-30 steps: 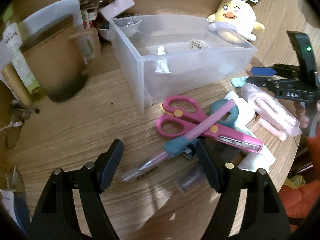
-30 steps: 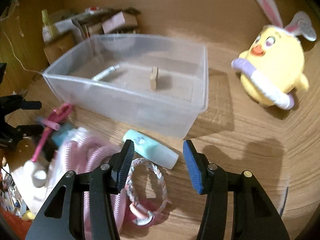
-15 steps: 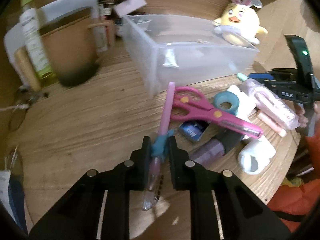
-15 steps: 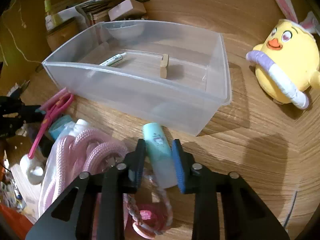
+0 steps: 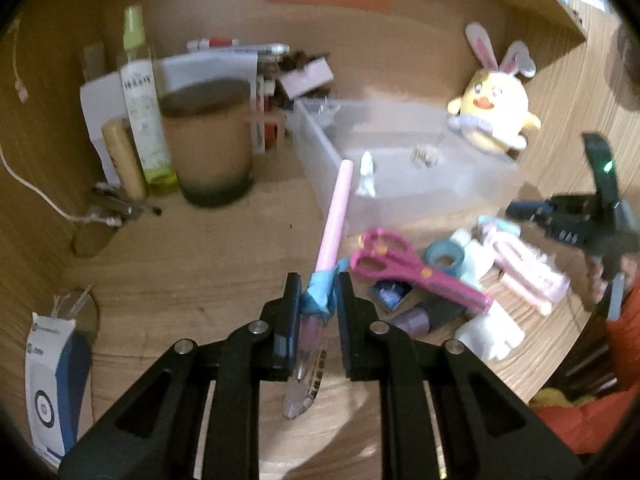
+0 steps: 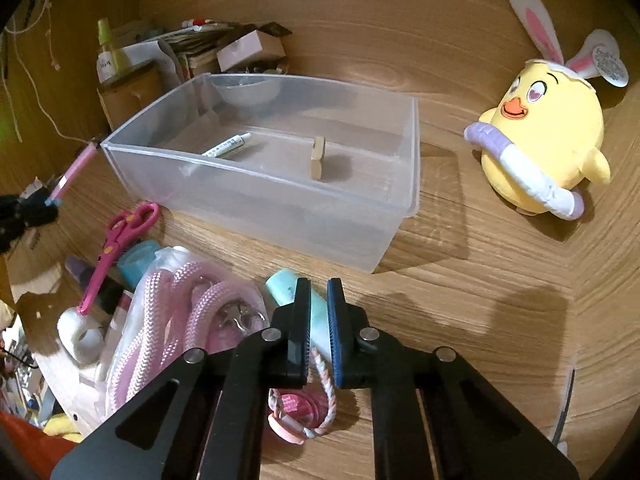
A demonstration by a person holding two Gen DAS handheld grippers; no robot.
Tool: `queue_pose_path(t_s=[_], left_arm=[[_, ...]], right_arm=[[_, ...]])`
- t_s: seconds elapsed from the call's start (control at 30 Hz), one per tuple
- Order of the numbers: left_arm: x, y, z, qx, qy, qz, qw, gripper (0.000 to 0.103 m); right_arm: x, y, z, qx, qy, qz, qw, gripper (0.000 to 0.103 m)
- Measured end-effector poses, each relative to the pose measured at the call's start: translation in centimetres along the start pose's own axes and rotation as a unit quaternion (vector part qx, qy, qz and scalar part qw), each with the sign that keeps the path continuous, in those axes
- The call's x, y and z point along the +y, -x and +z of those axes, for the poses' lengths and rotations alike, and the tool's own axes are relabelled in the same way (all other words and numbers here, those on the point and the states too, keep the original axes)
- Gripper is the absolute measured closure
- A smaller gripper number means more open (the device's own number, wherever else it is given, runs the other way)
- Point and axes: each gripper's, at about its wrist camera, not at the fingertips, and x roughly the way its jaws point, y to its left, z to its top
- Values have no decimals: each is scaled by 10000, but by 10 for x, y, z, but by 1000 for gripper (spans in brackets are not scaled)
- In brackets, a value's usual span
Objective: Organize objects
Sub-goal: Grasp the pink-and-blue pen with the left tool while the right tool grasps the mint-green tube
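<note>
Ahead of my left gripper (image 5: pixel 318 306), clamped on the pen (image 5: pixel 334 220), the bin (image 5: pixel 404 184) sits up-right along the pen's axis; right gripper (image 6: pixel 319 322) pinches the tube (image 6: pixel 298 298).

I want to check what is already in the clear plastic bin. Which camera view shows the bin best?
The right wrist view: the clear bin sits sharp and whole, with a small tube and an upright wooden piece inside. The left wrist view shows it blurred, farther off, partly behind the pink pen.
</note>
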Motion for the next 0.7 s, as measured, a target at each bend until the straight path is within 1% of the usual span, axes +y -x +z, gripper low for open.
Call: queue_pose_path(t_s=[0.03,0.1,0.13,0.17,0.23,0.27,0.37,0.43,0.5,0.53,0.7], left_arm=[[-2,0,4,-52,20,-29,10000,87],[-4,2,13,-152,73,-74,9998,87],[-5,2,16,-179,96,-105,9997,87],[-6,2,20,-215,122,-139,9996,87],[-9,1,30,-284,118,-181,9994,87],[-10,-1,34,-301,114,-185,9993,87],[-14,-9,46,-290,132,-277,9991,87],[-17,-15,55,-275,138,-337,9990,87],[-21,-22,64,-245,135,-314,9991,87],[-22,-25,67,-235,129,-308,9992,87],[-28,-45,89,-82,153,-343,9993,87]], right_arm=[[1,-3,0,74,27,30,10000,94],[4,-10,1,171,128,60,9998,88],[5,-13,1,189,171,25,9997,83],[6,-17,1,221,216,-11,9995,80],[6,-23,0,317,276,54,9991,79],[5,-25,0,334,293,68,9990,76],[4,-33,0,438,363,35,9984,76],[3,-35,0,414,379,28,9984,76],[4,-35,0,394,419,32,9983,79],[5,-34,-2,359,447,3,9984,81],[8,-19,-4,91,455,8,9989,81]])
